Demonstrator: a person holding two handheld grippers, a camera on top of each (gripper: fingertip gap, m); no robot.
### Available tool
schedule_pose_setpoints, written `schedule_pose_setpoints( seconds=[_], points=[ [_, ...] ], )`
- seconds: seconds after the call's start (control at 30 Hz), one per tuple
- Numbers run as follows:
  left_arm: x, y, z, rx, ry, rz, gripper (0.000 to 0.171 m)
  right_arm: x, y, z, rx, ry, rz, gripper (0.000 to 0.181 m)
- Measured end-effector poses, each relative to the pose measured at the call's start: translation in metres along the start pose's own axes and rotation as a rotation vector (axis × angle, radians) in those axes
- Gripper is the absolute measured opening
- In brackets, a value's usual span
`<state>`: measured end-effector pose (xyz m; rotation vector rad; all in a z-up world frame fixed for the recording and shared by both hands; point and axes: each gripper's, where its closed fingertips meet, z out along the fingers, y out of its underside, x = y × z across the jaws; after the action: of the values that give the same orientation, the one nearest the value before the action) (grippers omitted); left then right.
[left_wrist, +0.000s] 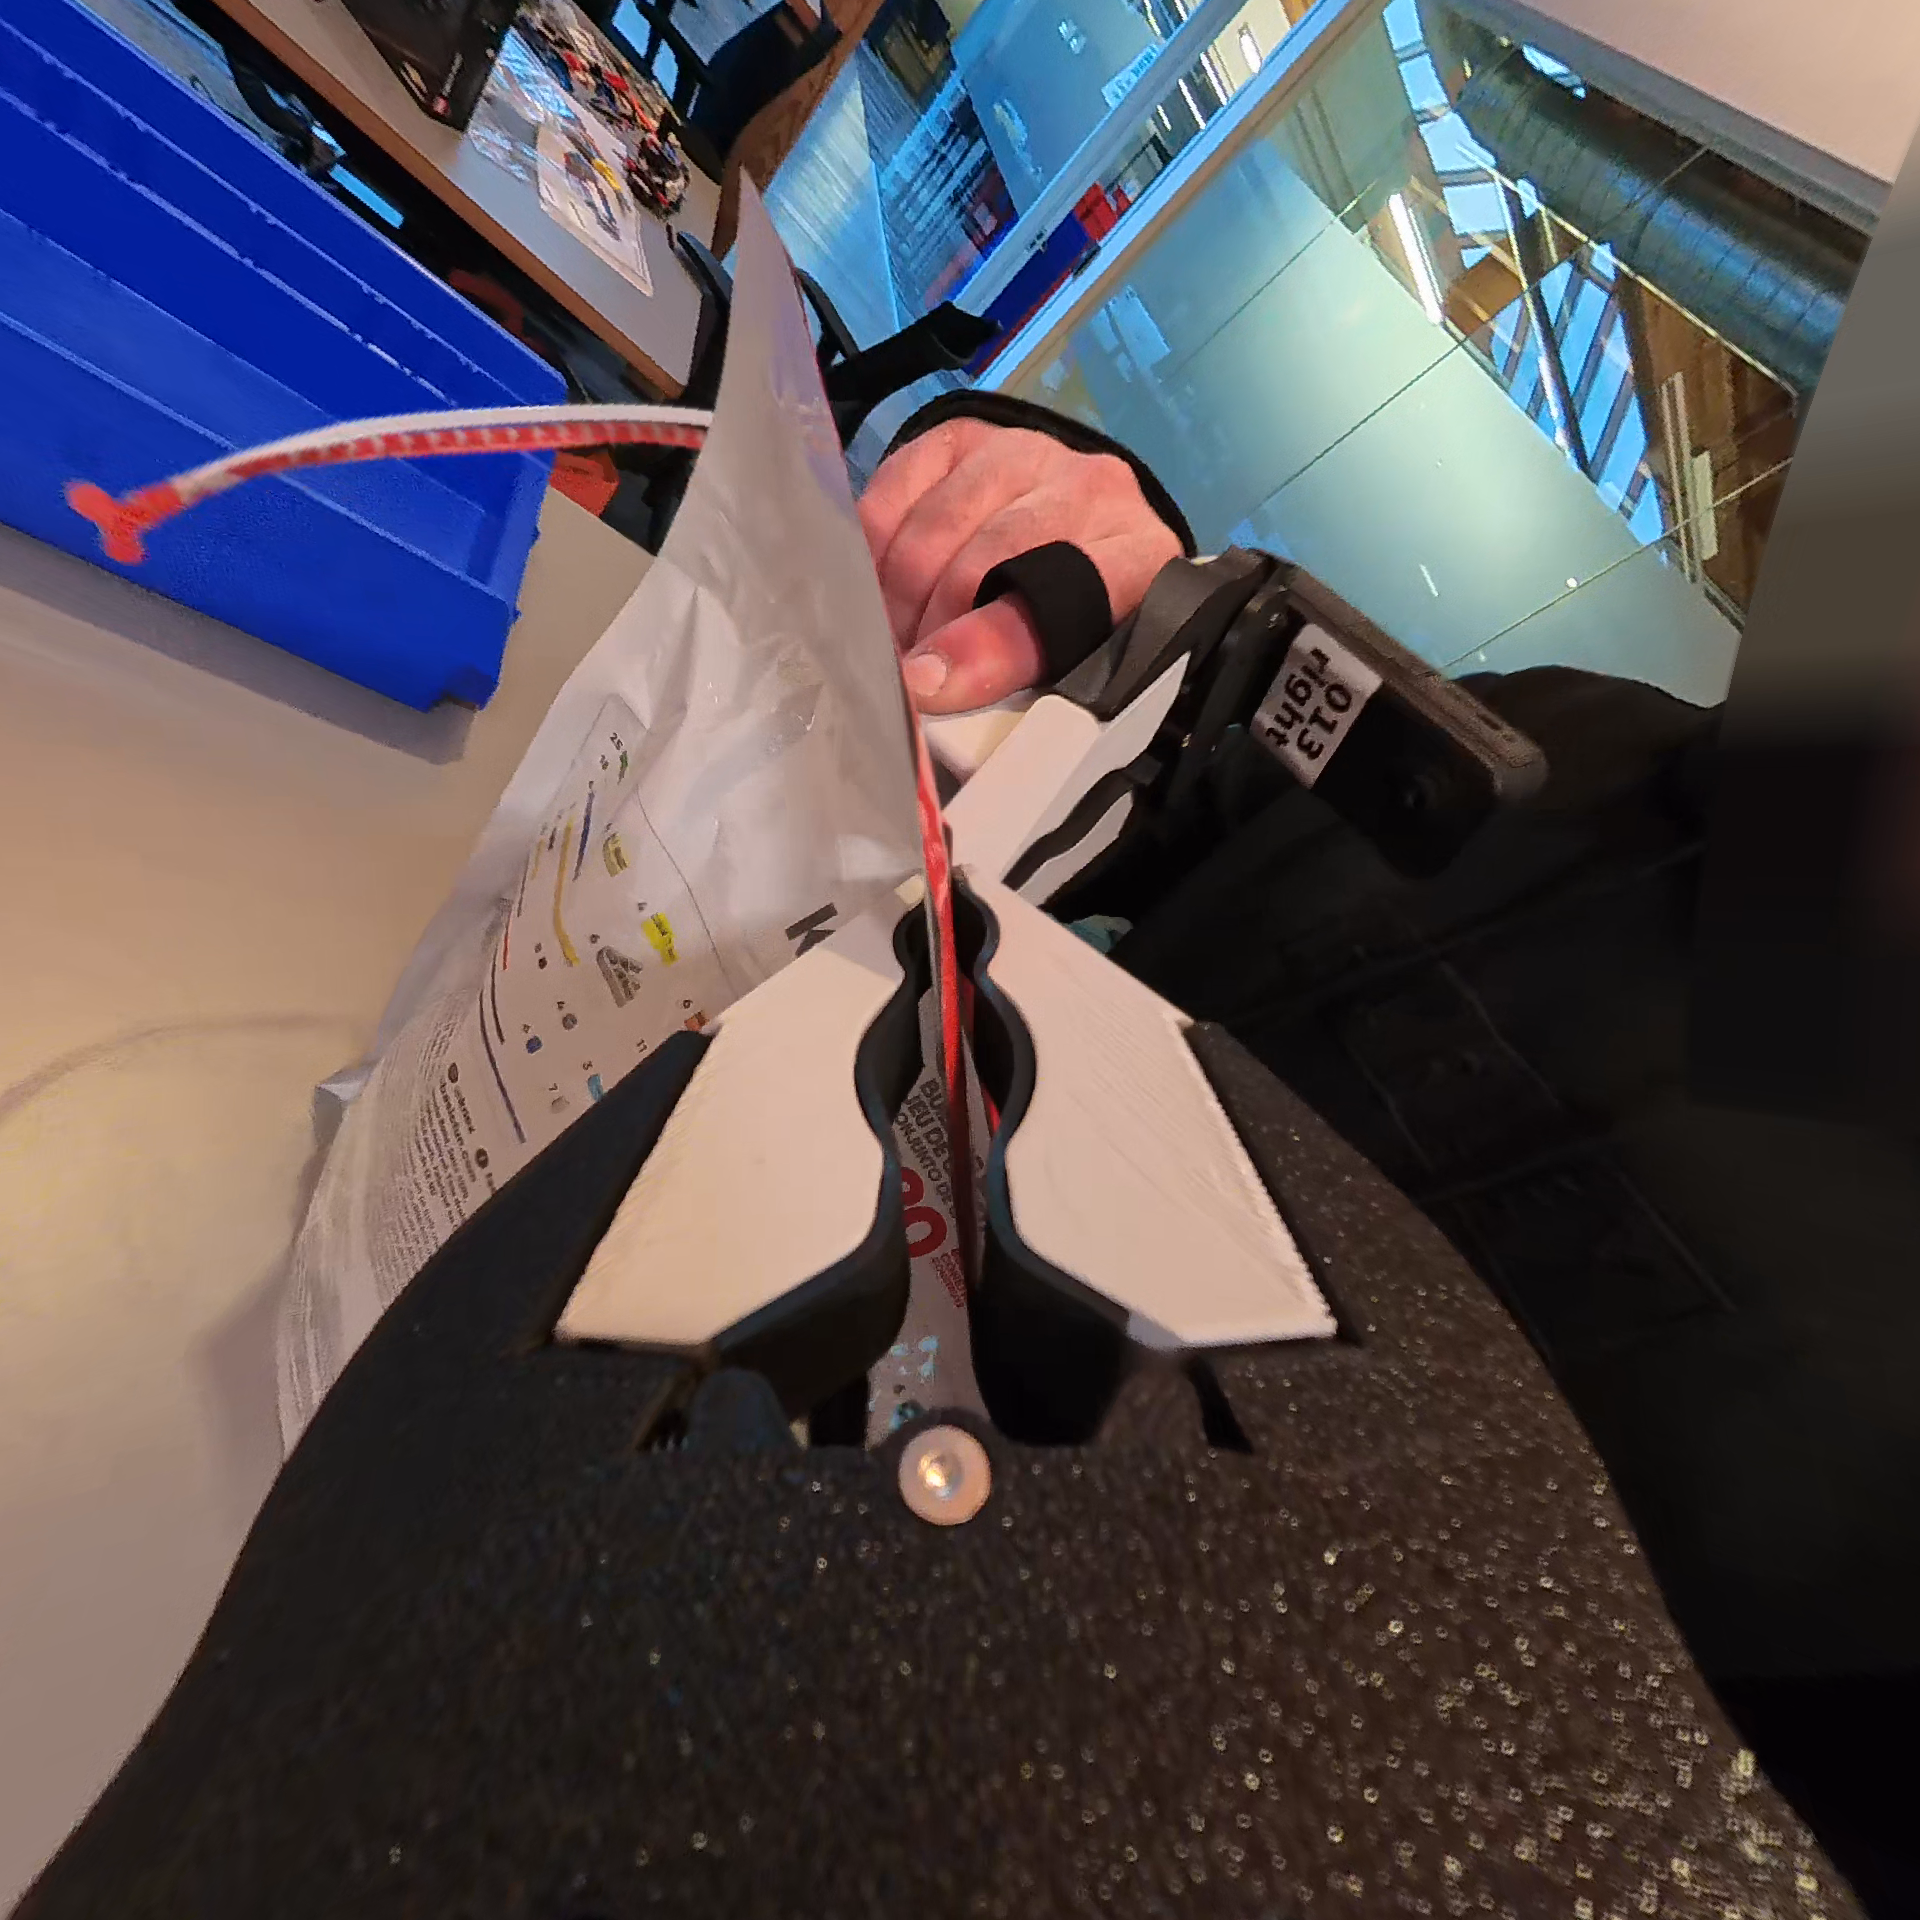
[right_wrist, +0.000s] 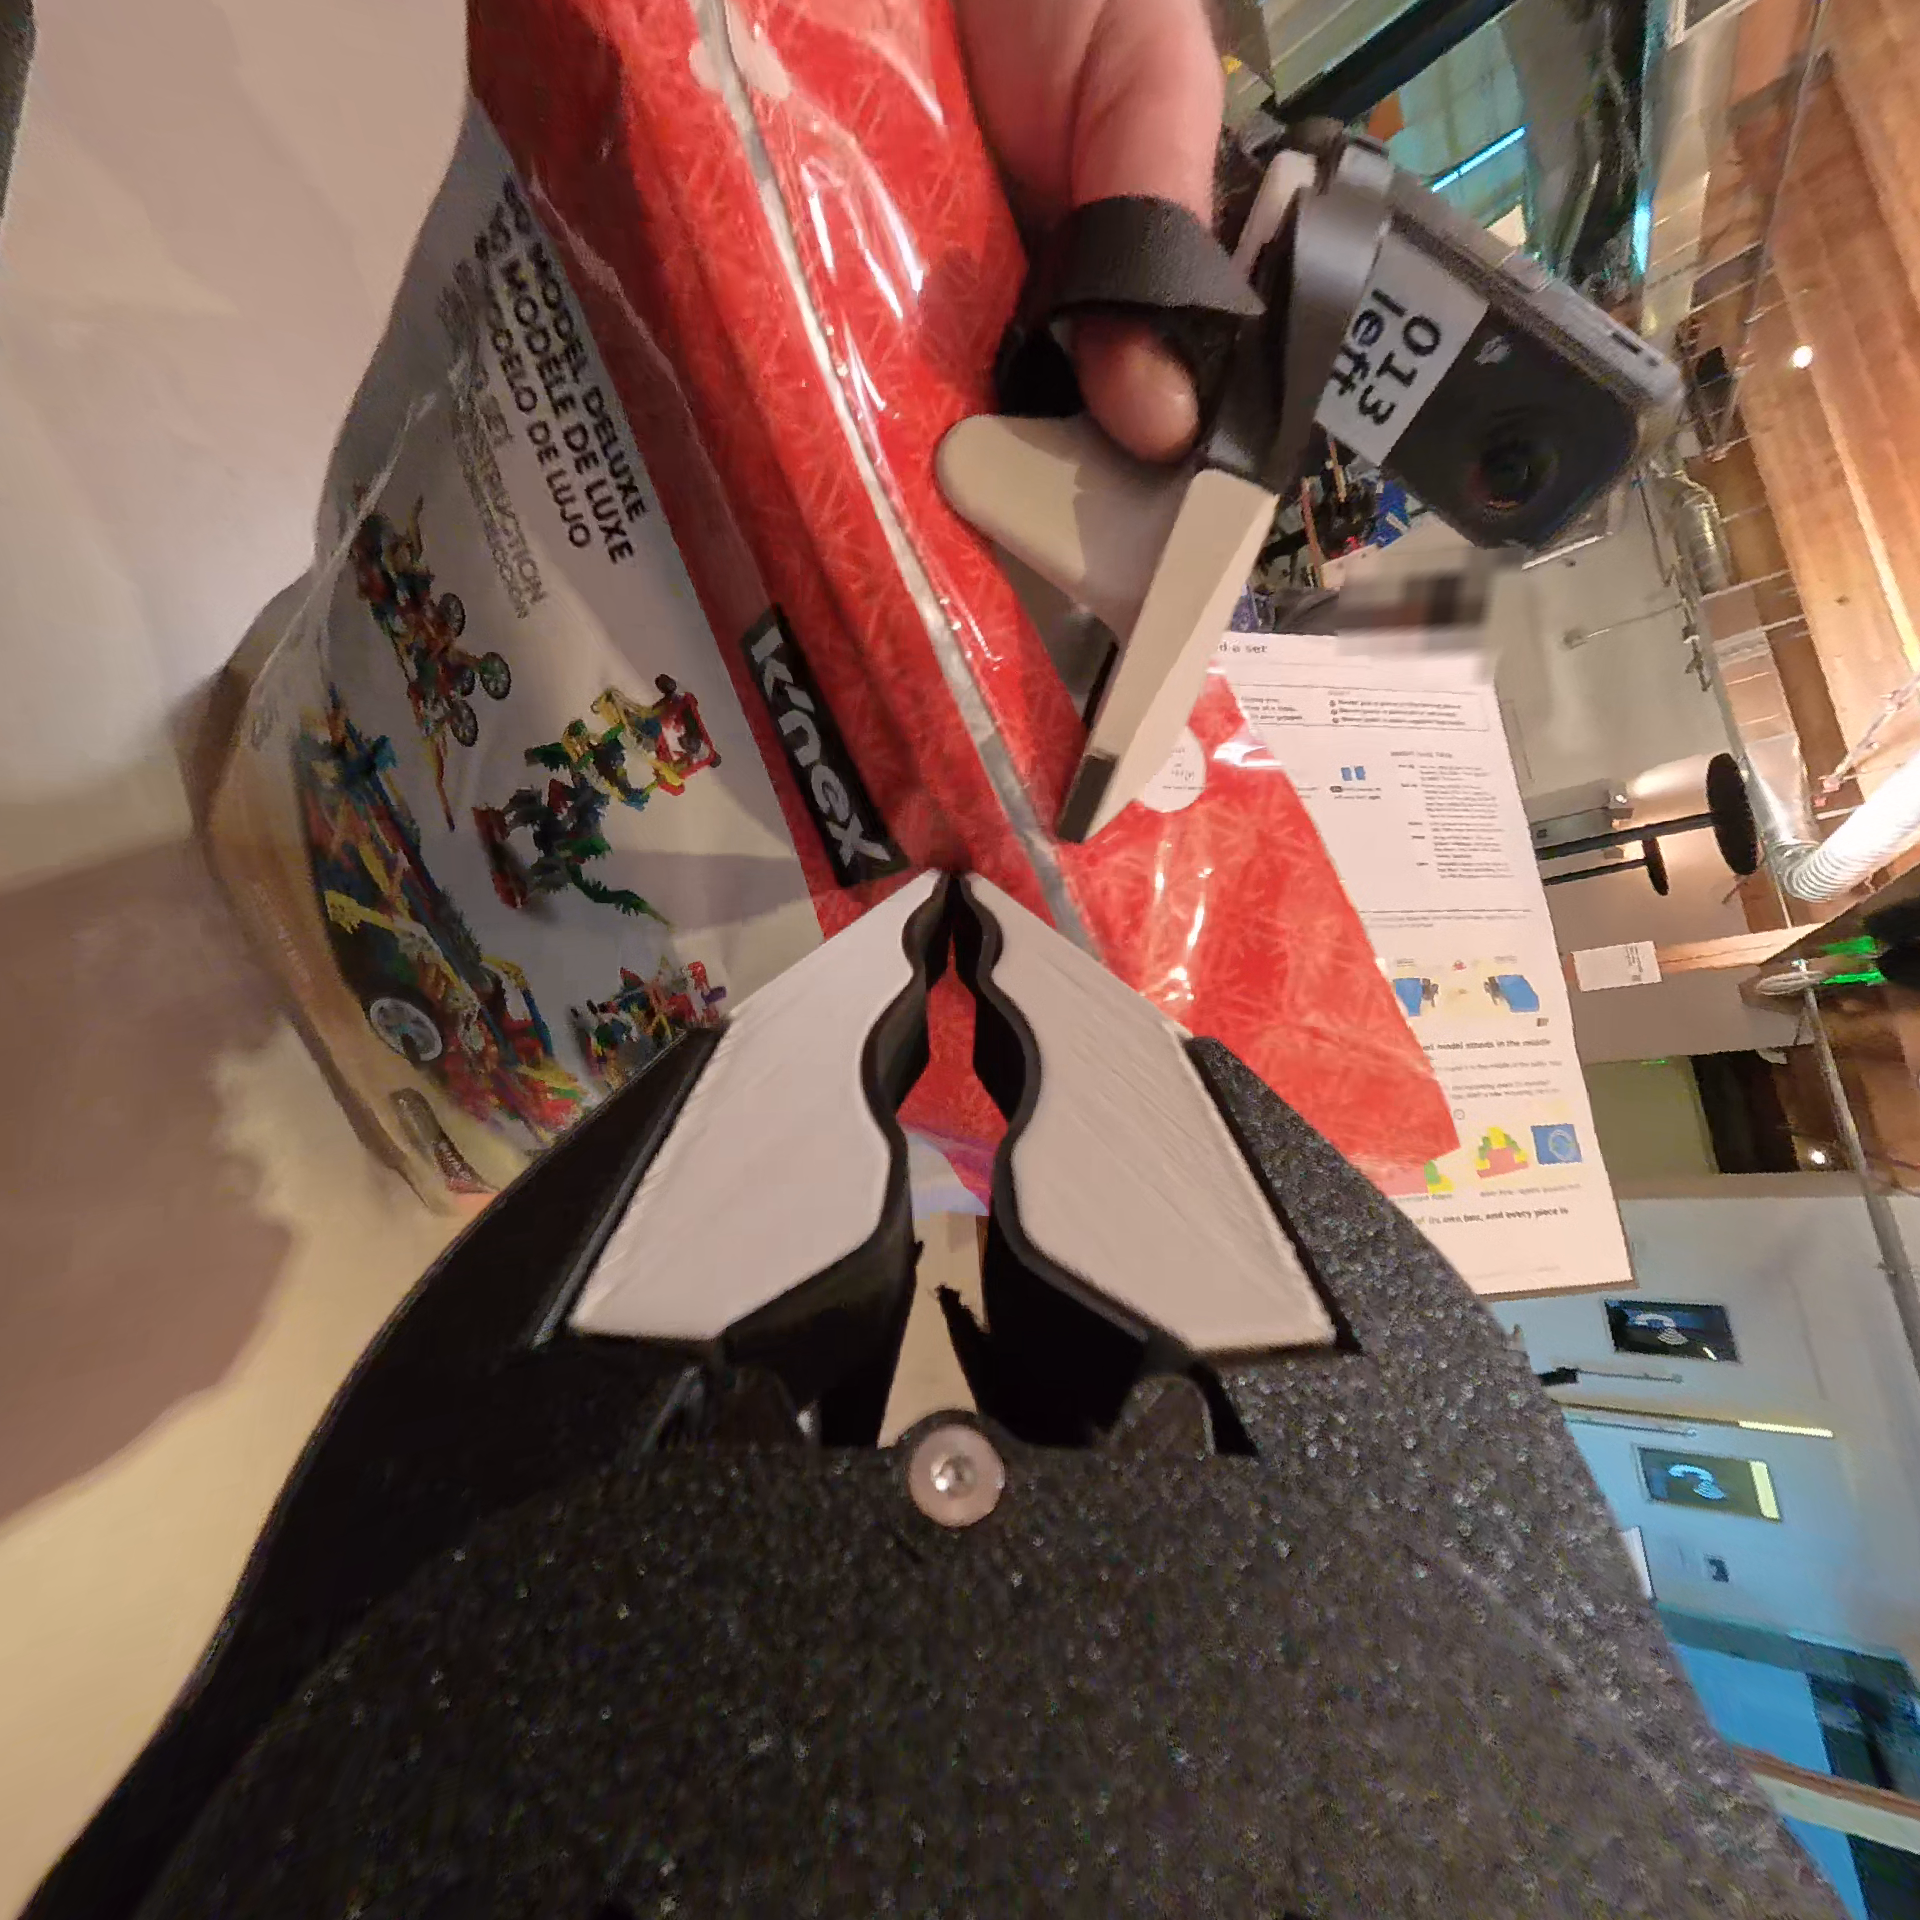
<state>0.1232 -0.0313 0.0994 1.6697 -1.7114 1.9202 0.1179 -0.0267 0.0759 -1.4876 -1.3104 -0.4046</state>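
A plastic bag of building-toy parts stands on the table, red at the top with pictures of models on its white front (right_wrist: 790, 416). The left wrist view shows its white printed back (left_wrist: 665, 831). My left gripper (left_wrist: 951, 894) is shut on the bag's top edge, which runs up between its pads. The right wrist view shows it too (right_wrist: 1086, 805), tip at the bag's silver seam. My right gripper (right_wrist: 951, 883) is shut, its tips pinched at the red front film just beside that seam. It also shows behind the bag in the left wrist view (left_wrist: 1029, 800). A thin red-and-white strip (left_wrist: 416, 442) curves off the bag's top to the left.
A blue bin (left_wrist: 208, 364) stands on the pale table (left_wrist: 156, 935) to the left of the bag. A printed paper sheet (right_wrist: 1455, 935) lies behind the bag. A person's hands (left_wrist: 997, 561) hold both grippers. Another table with small parts (left_wrist: 603, 156) stands farther back. My two grippers' fingertips are within a few centimetres of each other.
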Motion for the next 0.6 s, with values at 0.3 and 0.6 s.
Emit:
schedule_pose_setpoints(
  seconds=[0.3, 0.6],
  points=[
    [0.003, 0.003, 0.007, 0.034, 0.079, -0.058, 0.0, -0.011, -0.041, -0.014, 0.135, 0.001, -0.054, 0.022],
    [0.005, 0.007, 0.02, 0.011, 0.102, -0.062, 0.0, -0.019, -0.03, -0.003, 0.065, -0.086, -0.042, 0.013]
  ],
)
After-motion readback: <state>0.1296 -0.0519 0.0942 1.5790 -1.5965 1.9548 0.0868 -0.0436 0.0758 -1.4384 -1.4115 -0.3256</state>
